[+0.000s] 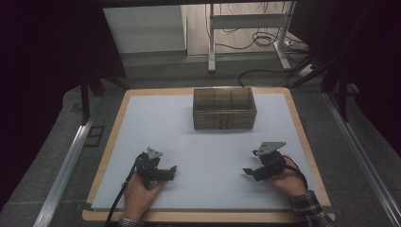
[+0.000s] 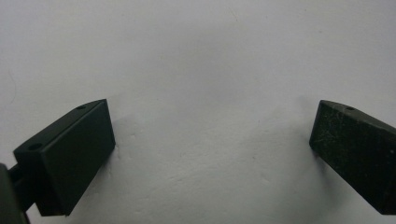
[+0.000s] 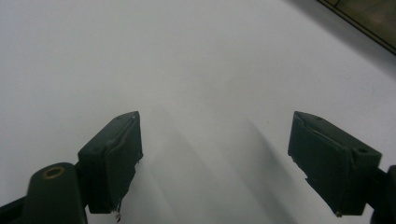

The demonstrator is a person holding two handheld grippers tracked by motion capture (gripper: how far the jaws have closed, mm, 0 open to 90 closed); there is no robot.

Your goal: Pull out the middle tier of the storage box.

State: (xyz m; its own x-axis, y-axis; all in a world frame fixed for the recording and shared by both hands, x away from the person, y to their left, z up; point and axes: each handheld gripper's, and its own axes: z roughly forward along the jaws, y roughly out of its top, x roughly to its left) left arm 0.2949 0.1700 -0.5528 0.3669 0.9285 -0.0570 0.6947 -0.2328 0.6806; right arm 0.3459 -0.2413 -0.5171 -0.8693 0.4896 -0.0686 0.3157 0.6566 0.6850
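Overall, scene: we noted a person seated at a worktop [image 1: 208,142] covered by a pale sheet, a hand on each of two tongs.
Left tongs [image 1: 171,171]: we saw them held low over the near left part of the worktop, tips pointing toward the middle; in the left gripper view the two black jaws stood wide apart with only bare white sheet between them, so released.
Left hand [image 1: 139,194]: it wrapped the tool's body from below, a cable trailing off toward the near edge.
Right tongs [image 1: 248,171]: we saw them low over the near right part, tips also turned inward; in the right gripper view the jaws stood apart over bare sheet, nothing between the pads, so released.
Right hand [image 1: 283,180]: it came in from a checked sleeve [image 1: 309,208] at the near right corner.
Box [image 1: 224,109]: we logged a clear, compartmented box at the far middle of the worktop, well apart from both tongs; its contents were too dim for us to tell.
Gap between tongs: bare sheet, the two tools well apart from each other.
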